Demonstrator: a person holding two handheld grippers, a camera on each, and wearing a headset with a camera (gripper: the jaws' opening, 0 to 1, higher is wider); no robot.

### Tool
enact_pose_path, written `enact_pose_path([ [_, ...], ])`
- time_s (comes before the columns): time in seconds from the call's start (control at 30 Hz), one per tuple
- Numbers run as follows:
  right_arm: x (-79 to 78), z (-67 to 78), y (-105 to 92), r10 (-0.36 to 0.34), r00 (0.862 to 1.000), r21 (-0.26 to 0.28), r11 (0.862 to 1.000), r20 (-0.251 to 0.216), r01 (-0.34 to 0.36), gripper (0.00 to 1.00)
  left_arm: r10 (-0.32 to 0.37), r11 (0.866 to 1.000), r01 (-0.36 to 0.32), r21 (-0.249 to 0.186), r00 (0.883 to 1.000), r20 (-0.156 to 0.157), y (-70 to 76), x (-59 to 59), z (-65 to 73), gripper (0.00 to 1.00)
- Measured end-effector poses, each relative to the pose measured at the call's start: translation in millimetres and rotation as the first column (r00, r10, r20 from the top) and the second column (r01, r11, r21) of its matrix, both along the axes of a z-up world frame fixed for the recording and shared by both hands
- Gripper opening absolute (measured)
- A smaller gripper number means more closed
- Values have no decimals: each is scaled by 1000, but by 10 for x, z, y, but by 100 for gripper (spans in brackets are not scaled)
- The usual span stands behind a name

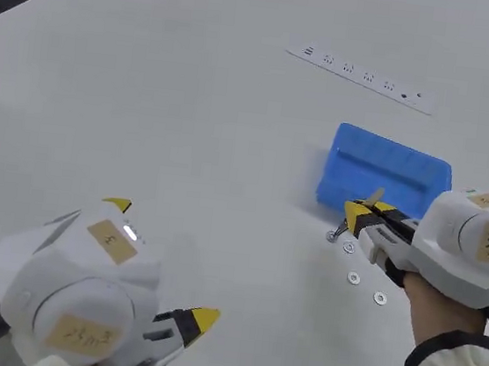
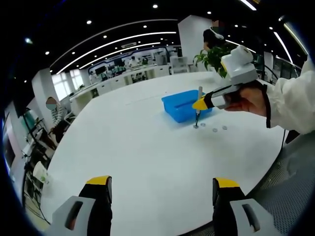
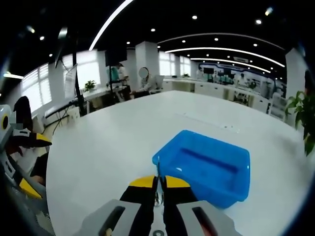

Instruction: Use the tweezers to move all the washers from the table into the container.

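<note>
Three washers (image 1: 354, 278) are seen lying loose on the white table (image 1: 189, 124), just on the near side of the blue container (image 1: 387, 168); a fourth small piece, likely another washer, is met by the tips of the tweezers (image 1: 340, 230). The tweezers are pinched between the pressed-together jaws of the right gripper (image 1: 360, 214) and angled downward, so that the tips can be worked at the table surface; the container is placed close by, presumably to shorten each carry. The left gripper (image 2: 163, 183) is held spread and empty at the near left, well apart from the work.
</note>
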State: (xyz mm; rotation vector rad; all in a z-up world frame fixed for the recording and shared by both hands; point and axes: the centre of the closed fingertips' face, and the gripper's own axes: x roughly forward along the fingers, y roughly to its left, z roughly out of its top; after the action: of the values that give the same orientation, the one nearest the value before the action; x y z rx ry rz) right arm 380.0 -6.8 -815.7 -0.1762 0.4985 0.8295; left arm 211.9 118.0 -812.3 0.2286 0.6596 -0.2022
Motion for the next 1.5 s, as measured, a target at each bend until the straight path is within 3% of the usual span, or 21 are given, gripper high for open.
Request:
enact_pose_path([
  [0.2,-10,-16,-28,17,1000,-25,1000,7,-17,0,-2,1000,2,-2,1000,2,2,7,-9,85],
  [0.53,50,-23,-97,-33,996,0,999,-78,33,0,-4,1000,4,-9,1000,16,4,25,-4,86],
  [0.77,52,-13,-127,-49,993,10,999,-109,51,0,-5,1000,5,-12,1000,25,-5,20,25,86],
  [1.5,-60,361,-79,-15,998,22,1000,-59,17,0,-7,1000,8,-16,999,38,-26,15,82,86],
])
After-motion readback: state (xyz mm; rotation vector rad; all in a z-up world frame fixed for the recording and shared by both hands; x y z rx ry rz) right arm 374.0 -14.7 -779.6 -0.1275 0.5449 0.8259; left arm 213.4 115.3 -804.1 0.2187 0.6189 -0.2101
